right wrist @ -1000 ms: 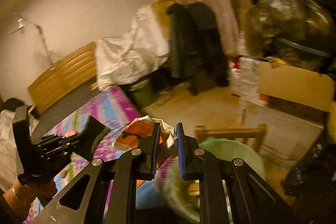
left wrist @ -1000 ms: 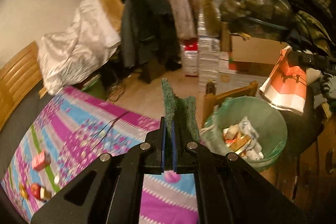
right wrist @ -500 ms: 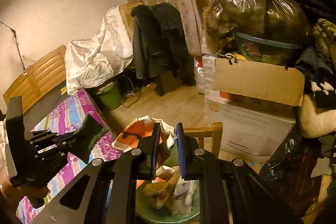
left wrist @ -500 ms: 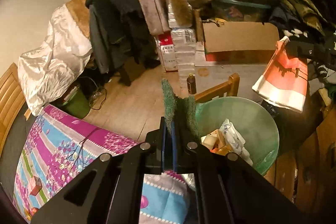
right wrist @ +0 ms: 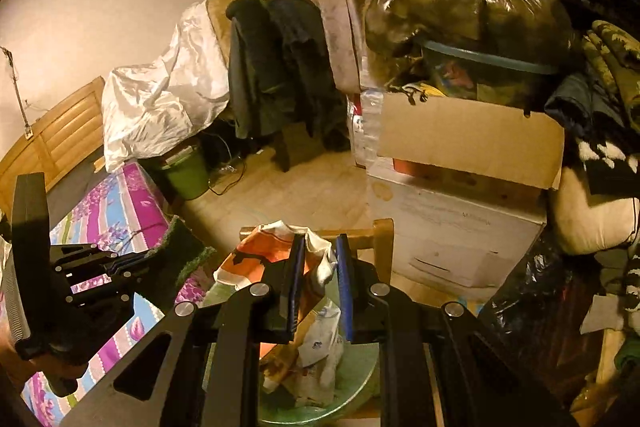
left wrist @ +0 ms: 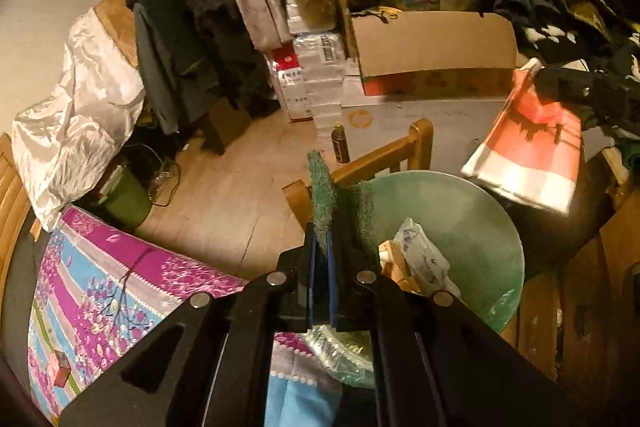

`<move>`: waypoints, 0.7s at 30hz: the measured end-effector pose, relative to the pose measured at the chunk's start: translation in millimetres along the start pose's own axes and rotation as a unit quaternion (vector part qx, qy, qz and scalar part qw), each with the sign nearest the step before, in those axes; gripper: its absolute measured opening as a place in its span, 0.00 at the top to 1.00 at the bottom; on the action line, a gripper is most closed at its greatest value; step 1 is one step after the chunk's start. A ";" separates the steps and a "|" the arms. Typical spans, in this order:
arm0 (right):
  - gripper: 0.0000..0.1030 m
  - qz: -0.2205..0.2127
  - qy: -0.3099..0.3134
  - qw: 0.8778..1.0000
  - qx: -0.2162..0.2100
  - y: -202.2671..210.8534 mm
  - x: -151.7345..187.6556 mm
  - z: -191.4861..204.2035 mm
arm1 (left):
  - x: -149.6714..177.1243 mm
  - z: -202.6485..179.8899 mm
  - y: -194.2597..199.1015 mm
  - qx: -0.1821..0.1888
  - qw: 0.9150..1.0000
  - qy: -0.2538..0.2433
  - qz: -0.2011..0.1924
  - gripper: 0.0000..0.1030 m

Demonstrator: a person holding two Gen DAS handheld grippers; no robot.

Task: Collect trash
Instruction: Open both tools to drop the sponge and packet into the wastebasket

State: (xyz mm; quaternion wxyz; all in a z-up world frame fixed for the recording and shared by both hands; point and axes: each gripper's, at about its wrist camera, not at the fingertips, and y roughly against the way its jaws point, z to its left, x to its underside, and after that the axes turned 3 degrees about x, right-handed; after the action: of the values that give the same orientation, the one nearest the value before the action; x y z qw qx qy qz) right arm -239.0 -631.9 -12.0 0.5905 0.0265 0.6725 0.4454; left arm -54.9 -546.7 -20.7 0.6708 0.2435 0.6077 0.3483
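Note:
My left gripper (left wrist: 322,247) is shut on a green scouring pad (left wrist: 325,197) that sticks up past its fingertips, right at the near rim of the green trash bin (left wrist: 472,223). The bin holds wrappers and cartons (left wrist: 416,259). Over the bin's right side hangs an orange and white paper bag (left wrist: 532,151), held by my right gripper. In the right wrist view, my right gripper (right wrist: 320,247) is shut on that crumpled bag (right wrist: 264,251) above the bin (right wrist: 352,367). There the left gripper (right wrist: 132,261) with the pad (right wrist: 180,247) shows at the left.
A wooden chair back (left wrist: 380,159) stands behind the bin. Cardboard boxes (left wrist: 432,55), stacked packs and piled clothes fill the right. A patterned bedspread (left wrist: 112,291) with a small red carton (left wrist: 60,373) lies at the left. A green bucket (right wrist: 188,173) stands on the wooden floor.
Both grippers have moved toward and down over the green bin, which now looks larger and closer. The pad and the paper bag stay gripped.

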 end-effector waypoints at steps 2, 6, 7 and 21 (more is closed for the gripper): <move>0.80 0.012 0.008 1.000 -0.006 -9.5 3.3 2.3 | -2.2 -2.1 -7.1 0.018 1.000 0.005 0.010 0.92; 0.50 0.015 0.007 1.000 0.012 -21.8 10.9 0.6 | -0.8 -4.3 -22.2 -0.010 1.000 0.018 0.017 0.49; 0.50 0.015 0.007 1.000 0.014 -22.6 12.5 0.3 | 1.6 -3.7 -24.5 -0.014 1.000 0.017 0.022 0.49; 0.52 0.011 0.017 1.000 0.015 -24.2 19.2 10.5 | 15.6 17.2 -15.8 -0.038 0.998 0.046 0.014 0.49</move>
State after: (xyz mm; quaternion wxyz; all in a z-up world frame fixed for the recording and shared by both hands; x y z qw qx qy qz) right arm -224.3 -629.7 -41.1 0.5738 0.0351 0.6886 0.4420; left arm -34.9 -543.3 -40.2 0.6459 0.2100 0.6209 0.3913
